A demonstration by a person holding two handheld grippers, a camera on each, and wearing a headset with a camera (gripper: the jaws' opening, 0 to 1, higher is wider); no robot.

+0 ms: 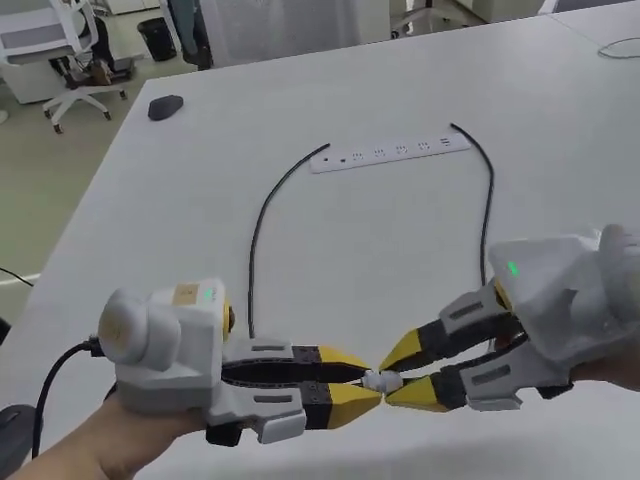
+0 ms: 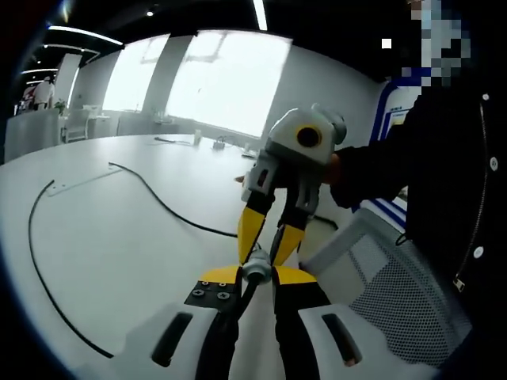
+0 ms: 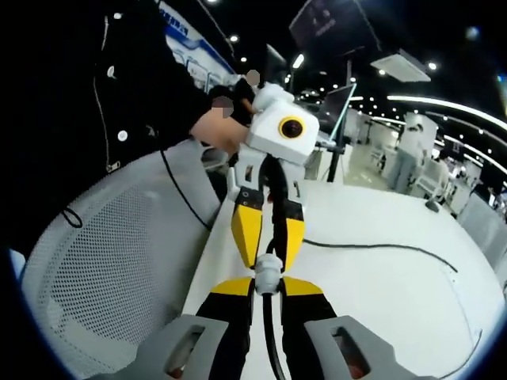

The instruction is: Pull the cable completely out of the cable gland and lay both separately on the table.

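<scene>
One cable gland (image 1: 381,381) between hand-held grippers (image 1: 371,389) (image 1: 393,386)

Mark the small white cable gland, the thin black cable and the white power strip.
small white cable gland (image 1: 381,381), head view, its exposed white body
thin black cable (image 1: 251,280), head view, left curved stretch
white power strip (image 1: 390,153), head view, middle of top face

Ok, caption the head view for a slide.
The left gripper and right gripper pinch the cable gland; black cable trails over the table.
</scene>
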